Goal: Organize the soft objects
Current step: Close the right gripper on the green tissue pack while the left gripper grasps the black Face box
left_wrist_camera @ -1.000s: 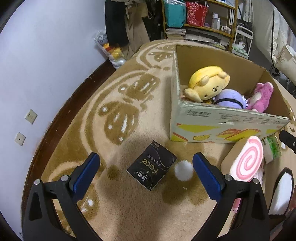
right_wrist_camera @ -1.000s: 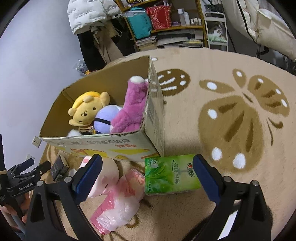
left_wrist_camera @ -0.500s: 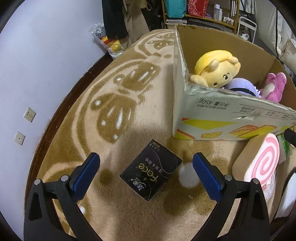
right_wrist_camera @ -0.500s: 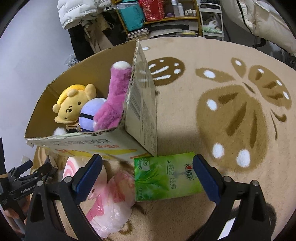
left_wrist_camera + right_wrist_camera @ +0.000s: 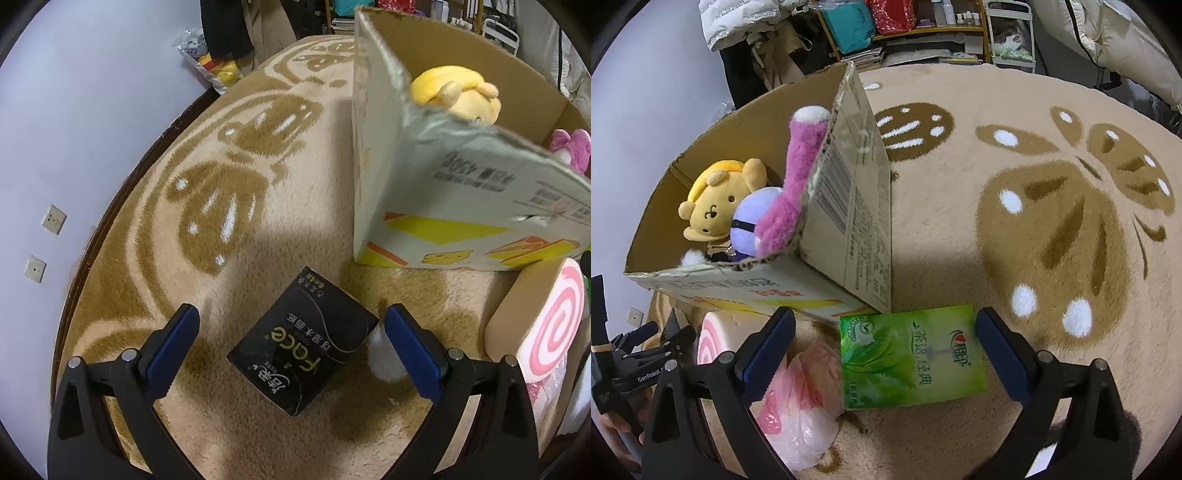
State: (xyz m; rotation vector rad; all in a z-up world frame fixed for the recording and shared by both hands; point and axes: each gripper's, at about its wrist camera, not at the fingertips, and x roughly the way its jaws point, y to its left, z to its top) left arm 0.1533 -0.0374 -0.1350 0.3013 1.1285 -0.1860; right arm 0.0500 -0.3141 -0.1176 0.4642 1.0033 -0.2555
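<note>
While spread wide, left gripper (image 5: 291, 325) straddles black pack (image 5: 303, 347).

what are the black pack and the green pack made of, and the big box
Black pack: glossy plastic wrap, likely; it glints. Green pack: soft printed plastic film, with a faint sheen. Box: corrugated cardboard, matte, with a ragged torn rim.

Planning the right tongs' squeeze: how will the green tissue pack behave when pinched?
The green pack looks like a soft film-wrapped tissue pack, so it will likely dent and feel light. Its glossy wrap may slip. Lying flat on the rug, it shouldn't roll.
</note>
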